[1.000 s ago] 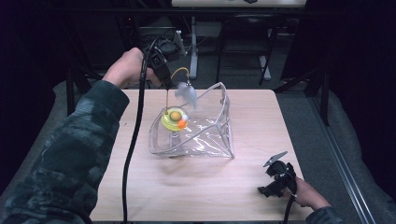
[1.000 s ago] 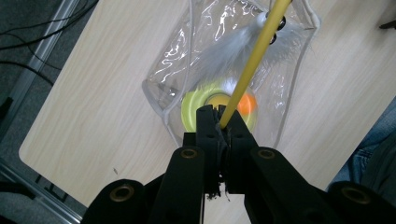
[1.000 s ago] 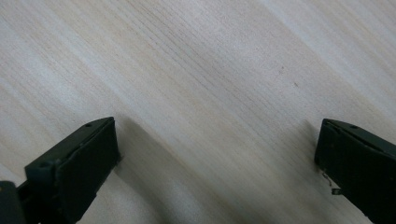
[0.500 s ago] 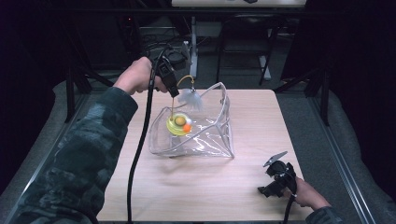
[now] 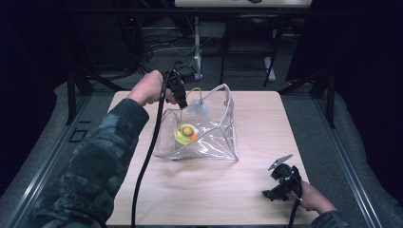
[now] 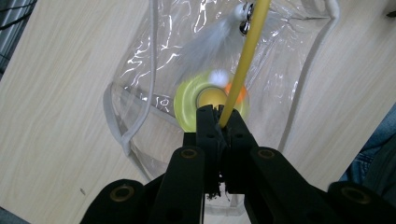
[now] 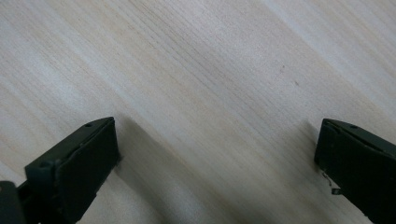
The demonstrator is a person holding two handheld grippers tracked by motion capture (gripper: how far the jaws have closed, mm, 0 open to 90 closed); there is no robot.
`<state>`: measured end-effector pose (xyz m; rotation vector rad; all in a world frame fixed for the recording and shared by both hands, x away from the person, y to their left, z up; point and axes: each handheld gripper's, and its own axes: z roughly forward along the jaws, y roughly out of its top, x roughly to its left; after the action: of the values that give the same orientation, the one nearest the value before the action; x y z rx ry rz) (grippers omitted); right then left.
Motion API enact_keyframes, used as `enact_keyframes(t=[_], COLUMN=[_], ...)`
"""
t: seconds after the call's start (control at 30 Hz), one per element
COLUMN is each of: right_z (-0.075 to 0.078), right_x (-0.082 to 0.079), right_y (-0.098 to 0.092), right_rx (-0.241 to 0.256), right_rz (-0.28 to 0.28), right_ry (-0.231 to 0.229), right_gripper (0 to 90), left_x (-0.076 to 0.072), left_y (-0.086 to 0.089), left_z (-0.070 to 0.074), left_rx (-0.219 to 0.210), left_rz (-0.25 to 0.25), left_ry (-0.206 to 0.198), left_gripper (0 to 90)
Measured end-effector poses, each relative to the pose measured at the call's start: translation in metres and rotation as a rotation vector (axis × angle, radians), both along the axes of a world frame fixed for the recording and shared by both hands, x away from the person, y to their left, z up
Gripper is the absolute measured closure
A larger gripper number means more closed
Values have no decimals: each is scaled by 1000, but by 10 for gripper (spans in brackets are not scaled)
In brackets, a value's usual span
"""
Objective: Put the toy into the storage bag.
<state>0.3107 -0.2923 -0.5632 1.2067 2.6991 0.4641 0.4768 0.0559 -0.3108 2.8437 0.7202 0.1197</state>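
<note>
— What do you have around your work?

— A light wooden table [image 5: 228, 190] with fine grain; its bare surface appears again in the right gripper view [image 7: 201, 93].

— And past it?

— Grey floor [image 5: 351, 156] on both sides of you, a black frame leg [image 5: 71, 95] at far left, and dark chair legs [image 5: 271, 61] with loose cables [image 5: 157, 38] behind the far edge.

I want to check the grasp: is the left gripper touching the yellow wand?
Touching. The left gripper view shows the left gripper shut on the yellow wand, with no gap, above the clear bag.
</note>
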Motion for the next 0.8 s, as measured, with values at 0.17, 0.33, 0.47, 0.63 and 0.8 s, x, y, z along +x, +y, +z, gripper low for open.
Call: enact_keyframes(t=[0.17, 0.33, 0.47, 0.63, 0.8], right_z=[0, 0, 0, 0, 0], right_x=[0, 0, 0, 0, 0], right_y=[0, 0, 0, 0, 0], right_rx=[-2, -3, -2, -3, -3], right_rz=[-1, 0, 0, 2, 2], right_ry=[2, 1, 4, 3, 2], right_gripper=[0, 0, 0, 0, 0], left_x=[1, 2, 4, 5, 9], left_y=[-2, -2, -2, -2, -1], left_z=[-8, -16, -24, -32, -42], left_rx=[-5, -6, -6, -18, -25], left_rz=[4, 18, 27, 30, 45], left_ry=[3, -2, 6, 20, 35], left_gripper=[878, 878, 878, 878, 878])
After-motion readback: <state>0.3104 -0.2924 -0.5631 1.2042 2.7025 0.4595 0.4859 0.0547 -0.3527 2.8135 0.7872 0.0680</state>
